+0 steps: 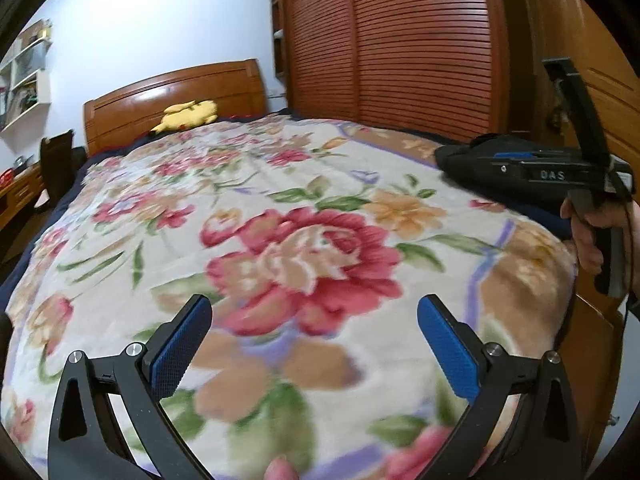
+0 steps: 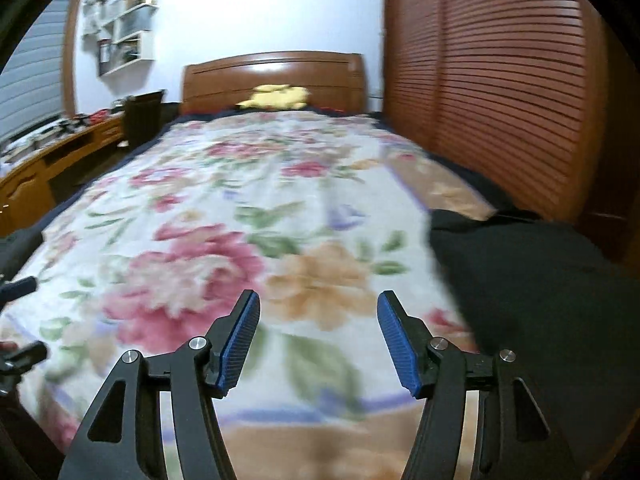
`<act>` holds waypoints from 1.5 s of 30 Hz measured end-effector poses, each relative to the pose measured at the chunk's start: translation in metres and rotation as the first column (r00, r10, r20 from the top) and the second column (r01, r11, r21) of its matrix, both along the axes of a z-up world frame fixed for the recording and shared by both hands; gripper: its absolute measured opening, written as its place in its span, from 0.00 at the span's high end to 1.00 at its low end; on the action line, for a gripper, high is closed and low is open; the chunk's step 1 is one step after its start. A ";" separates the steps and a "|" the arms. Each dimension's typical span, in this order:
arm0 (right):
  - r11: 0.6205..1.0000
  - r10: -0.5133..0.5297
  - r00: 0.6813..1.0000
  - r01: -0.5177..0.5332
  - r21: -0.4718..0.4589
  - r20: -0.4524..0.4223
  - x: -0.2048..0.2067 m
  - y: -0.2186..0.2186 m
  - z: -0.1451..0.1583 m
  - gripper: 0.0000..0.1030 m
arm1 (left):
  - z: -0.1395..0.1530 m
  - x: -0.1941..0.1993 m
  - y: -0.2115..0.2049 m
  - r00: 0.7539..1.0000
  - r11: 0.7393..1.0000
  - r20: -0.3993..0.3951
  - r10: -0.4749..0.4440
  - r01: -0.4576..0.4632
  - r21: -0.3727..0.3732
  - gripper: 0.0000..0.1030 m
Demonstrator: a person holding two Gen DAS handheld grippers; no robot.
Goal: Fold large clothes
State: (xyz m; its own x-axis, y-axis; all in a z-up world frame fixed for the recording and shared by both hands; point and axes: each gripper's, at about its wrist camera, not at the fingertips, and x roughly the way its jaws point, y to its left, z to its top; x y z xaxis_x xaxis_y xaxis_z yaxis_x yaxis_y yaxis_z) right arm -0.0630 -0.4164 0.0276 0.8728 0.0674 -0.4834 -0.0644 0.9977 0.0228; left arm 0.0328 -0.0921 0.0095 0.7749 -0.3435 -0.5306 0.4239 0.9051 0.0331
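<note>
We are holding both grippers over the near end of the bed, and both are empty. The left gripper (image 1: 314, 344) is carrying its fingers wide apart, with nothing between the blue pads (image 1: 182, 350) but the floral blanket (image 1: 280, 200) below. The right gripper (image 2: 318, 344) is also standing with its fingers apart, a little narrower, clamping nothing and touching nothing.

The garment (image 2: 528, 288) is lying as a dark heap at the bed's right edge, near the near right corner, just to the right of the right gripper. In the left wrist view the same garment (image 1: 460, 156) is showing behind the right gripper's body, which a hand (image 1: 586, 236) is gripping by the handle.

We judge the step in hand to be reaching for the garment to spread it flat on the blanket. To do it well, we are aiming each gripper at a separate edge or corner of the cloth, not the bulk of the heap, and closing on a single layer. The dark fabric is hiding its seams, so we are going slowly. It will likely drape and slide easily over the plush blanket.
</note>
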 end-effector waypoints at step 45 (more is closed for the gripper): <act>0.987 0.154 0.962 -0.162 0.016 0.223 0.046 0.154 -0.088 0.25 | -0.015 -0.010 0.133 0.938 0.941 0.100 0.333 -0.324 -0.099 0.00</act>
State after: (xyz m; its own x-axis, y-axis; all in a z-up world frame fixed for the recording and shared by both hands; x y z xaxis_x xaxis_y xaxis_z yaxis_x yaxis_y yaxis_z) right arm -0.0173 -0.2622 -0.0606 0.9344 0.2263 -0.2750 -0.2287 0.9732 0.0240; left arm 0.0224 0.0406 -0.0051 0.9050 -0.0971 -0.4143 0.1003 0.9949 -0.0143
